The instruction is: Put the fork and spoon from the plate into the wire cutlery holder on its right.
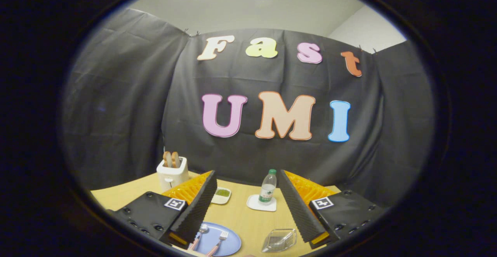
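A blue plate [229, 241] lies on the wooden table near the left finger, with a spoon [201, 231] and a fork [221, 238] resting on it side by side, pink handles toward me. To the plate's right sits the wire cutlery holder [279, 240], lying low between the two fingers. My gripper [246, 179] is held above the table with its fingers wide apart and nothing between them. The left finger hides part of the plate's edge.
Beyond the fingers stand a white toaster [172, 173] with two slices of toast, a small white dish [221, 195] with something green, and a plastic bottle [268, 187] on a white coaster [261, 204]. Black cloth walls close the booth behind the table [244, 218].
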Action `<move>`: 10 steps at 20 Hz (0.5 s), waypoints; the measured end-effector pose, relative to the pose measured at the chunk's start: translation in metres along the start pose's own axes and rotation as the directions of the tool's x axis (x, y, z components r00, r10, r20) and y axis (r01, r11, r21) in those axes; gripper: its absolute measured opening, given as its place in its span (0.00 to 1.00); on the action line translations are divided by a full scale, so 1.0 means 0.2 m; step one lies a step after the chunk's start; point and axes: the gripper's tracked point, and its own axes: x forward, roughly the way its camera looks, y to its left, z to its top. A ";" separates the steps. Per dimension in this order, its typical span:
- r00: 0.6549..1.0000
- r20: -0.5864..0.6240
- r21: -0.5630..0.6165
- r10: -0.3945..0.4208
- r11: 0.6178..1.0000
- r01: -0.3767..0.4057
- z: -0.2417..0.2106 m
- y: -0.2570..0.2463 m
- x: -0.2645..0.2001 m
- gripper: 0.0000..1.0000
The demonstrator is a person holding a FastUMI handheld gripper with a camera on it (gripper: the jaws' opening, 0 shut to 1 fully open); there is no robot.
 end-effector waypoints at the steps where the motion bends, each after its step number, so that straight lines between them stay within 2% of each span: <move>1: 1.000 -0.017 0.003 0.010 1.000 -0.010 -0.03 0.02 0.01 1.00; 6: 0.991 -0.127 0.004 0.050 0.999 -0.050 -0.26 0.09 0.05 1.00; 10: 0.964 -0.248 0.019 0.095 0.995 -0.093 -0.51 0.16 0.07 1.00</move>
